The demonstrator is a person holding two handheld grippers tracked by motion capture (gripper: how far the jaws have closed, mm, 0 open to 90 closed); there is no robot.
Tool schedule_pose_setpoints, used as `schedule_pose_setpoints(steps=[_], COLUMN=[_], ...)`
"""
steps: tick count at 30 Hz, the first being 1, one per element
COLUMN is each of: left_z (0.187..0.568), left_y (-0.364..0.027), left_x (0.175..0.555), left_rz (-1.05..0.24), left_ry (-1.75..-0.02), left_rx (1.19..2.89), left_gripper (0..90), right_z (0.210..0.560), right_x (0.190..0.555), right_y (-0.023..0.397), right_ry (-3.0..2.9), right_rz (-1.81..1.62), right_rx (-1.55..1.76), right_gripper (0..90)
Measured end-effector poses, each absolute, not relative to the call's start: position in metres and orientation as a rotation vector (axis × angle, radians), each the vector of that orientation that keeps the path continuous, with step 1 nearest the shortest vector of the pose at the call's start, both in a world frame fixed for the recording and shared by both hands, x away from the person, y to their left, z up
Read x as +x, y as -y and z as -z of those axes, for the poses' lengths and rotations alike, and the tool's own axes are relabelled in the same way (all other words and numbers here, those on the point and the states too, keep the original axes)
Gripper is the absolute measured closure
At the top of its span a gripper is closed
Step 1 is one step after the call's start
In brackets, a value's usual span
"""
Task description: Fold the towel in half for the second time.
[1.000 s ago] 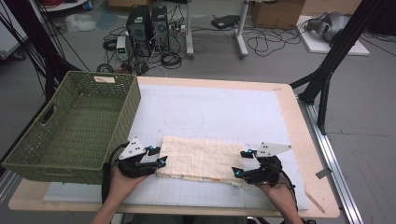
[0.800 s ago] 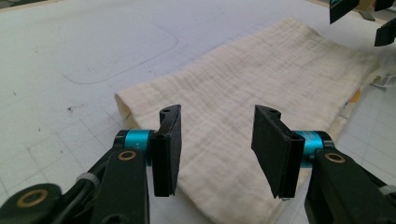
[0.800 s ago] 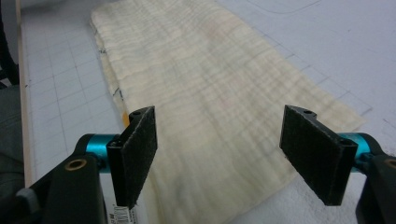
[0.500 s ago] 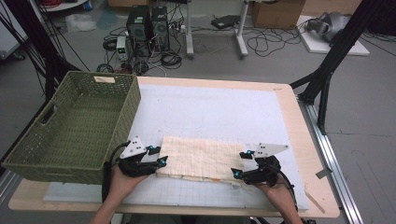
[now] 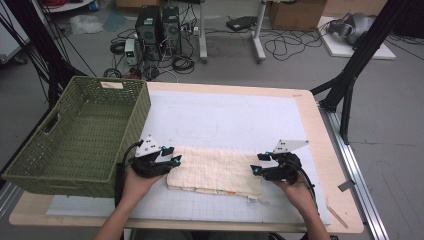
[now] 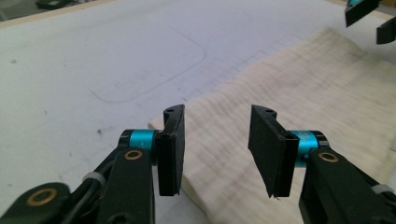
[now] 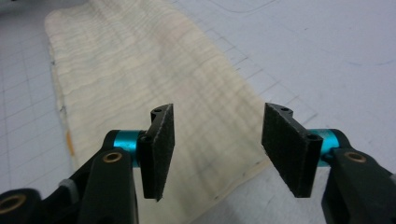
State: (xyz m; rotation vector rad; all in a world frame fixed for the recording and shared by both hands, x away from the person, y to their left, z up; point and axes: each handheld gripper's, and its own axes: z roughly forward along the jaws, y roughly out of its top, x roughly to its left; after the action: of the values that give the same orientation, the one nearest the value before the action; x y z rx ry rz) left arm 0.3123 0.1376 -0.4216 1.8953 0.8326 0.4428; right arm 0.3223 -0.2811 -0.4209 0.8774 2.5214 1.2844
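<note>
Your left hand-held gripper (image 5: 173, 161) is at the left short end of the folded cream cloth (image 5: 215, 171), and your right hand-held gripper (image 5: 256, 169) is at the opposite short end, so the two face each other across it. The cloth lies flat on the white gridded mat (image 5: 225, 120), close to the near edge of the bench (image 5: 306, 107) and about midway between its left and right edges. In the left gripper view the jaws stand partly apart over the cloth's corner (image 6: 187, 121); they have just been closing a little, yet there is clear space between the pads (image 6: 170, 154) and nothing is pinched. In the right gripper view it is the same: the jaws have just been narrowing, they still gape, and the cloth's edge (image 7: 219, 186) lies beneath the gap with the pads (image 7: 159, 149) off the fabric. So both of your grippers are part-open and holding nothing. An orange fleck shows along the cloth's near edge (image 5: 227, 192), and a few loose threads trail off at its near right corner. The green woven basket (image 5: 75, 135) sits at the left edge of the bench, just beside your left hand (image 5: 137, 182) and apart from the cloth. Your right hand (image 5: 295, 192) comes in from the near edge.
</note>
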Motion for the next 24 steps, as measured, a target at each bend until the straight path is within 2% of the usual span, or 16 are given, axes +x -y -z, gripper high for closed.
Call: schedule_pose_setpoints(steps=[2,6,12,19,23,24], left_z=[0.423,0.430,0.447,0.452,0.452,0.451], left_y=[-0.134,-0.131,-0.130,-0.126,-0.125,-0.128], left_x=[0.320,0.337,0.353,0.358,0.357,0.357], left_rz=[-0.471,-0.471,-0.441,-0.418,-0.433,-0.400], left_ry=[-0.886,-0.972,-1.074,-1.115,-1.105,-1.091], left_rx=[1.872,1.828,1.886,1.944,1.957,1.958], left_gripper=[61.5,62.6,61.6,60.7,68.4,73.5], right_z=[0.418,0.415,0.428,0.438,0.438,0.438], right_x=[0.331,0.350,0.368,0.371,0.368,0.368], right_y=[0.279,0.276,0.279,0.278,0.277,0.277], right_ry=[-2.527,-2.520,-2.538,-2.614,-2.635,-2.638], right_rz=[-1.256,-1.228,-1.181,-1.128,-1.108,-1.103], right_rx=[0.890,0.920,1.037,1.052,1.042,1.026], right_gripper=[46.8,49.7,53.3,60.1,64.7,66.5])
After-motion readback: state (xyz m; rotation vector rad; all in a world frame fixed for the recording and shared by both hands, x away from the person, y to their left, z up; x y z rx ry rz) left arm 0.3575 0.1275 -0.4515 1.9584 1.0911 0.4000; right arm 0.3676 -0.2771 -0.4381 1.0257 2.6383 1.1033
